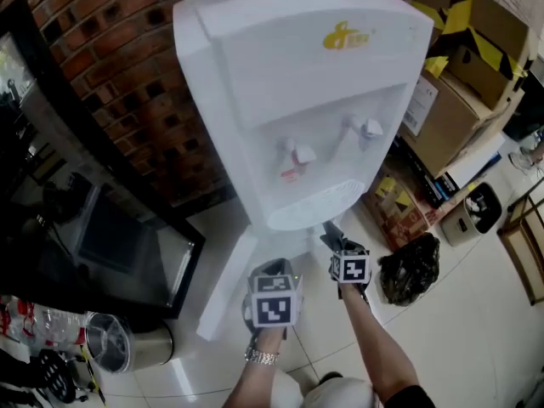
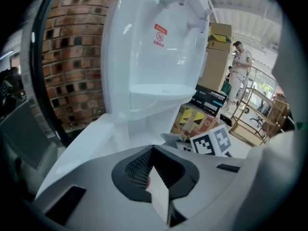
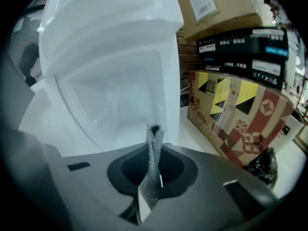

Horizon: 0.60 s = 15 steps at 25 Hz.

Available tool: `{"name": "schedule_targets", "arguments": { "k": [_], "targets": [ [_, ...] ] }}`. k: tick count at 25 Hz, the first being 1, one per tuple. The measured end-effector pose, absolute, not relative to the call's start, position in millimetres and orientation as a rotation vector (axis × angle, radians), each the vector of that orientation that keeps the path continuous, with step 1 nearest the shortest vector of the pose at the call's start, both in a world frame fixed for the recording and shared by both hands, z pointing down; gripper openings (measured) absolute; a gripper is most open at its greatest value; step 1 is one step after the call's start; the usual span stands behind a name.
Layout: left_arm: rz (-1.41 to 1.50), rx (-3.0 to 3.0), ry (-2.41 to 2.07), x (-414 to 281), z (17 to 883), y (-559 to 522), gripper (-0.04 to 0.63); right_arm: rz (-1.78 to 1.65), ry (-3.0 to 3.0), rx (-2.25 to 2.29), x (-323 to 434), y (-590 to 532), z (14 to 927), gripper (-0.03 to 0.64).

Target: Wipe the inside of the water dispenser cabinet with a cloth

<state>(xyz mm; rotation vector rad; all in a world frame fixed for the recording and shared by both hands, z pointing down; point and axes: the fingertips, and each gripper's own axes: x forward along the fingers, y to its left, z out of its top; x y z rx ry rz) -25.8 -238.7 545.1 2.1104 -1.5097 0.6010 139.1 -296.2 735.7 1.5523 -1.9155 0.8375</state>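
Two taps [image 1: 299, 155], one red-handled and one pale, are set in the front recess of the white water dispenser [image 1: 297, 75], above a rounded drip tray [image 1: 316, 204]. A yellow logo [image 1: 347, 35] is printed on the upper panel. The water dispenser is stood at the far edge of the tiled floor [image 1: 450, 313], backed against the brick wall [image 1: 127, 66]. Below the drip tray the cabinet [image 3: 115, 95] is seen open, and its white door [image 1: 223, 291] is swung out to the left over the floor. Only plain white walls are shown inside the cabinet in the right gripper view. The left gripper [image 1: 272, 270] is held low beside the free edge of the door, and in its own view its jaws are pressed together, pad against pad. The right gripper [image 1: 330, 232] is held just under the drip tray at the cabinet's mouth, and in its own view its mesh-faced jaws are likewise closed flat on each other. Closed cardboard boxes [image 1: 450, 83] are stacked along the right edge of the floor, so their contents cannot be told. A crumpled black bag [image 1: 410, 266] is laid on the floor before them. A steel bin [image 1: 110, 342] is placed near the floor's left edge; what it holds cannot be made out.
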Motion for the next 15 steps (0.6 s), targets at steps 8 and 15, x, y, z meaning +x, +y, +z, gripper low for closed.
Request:
{"name": "schedule_targets", "arguments": {
  "k": [8,15],
  "targets": [
    [0.739,2.089,-1.371,1.1,399.4,-164.8,0.003,0.827,-1.951,1.551,144.9,-209.3,473.9,0.025],
    [0.699,2.142,-1.324,25.4,151.2,-149.9,0.003,0.831,-2.019,1.58,135.3,-175.8,206.2,0.025]
  ]
}}
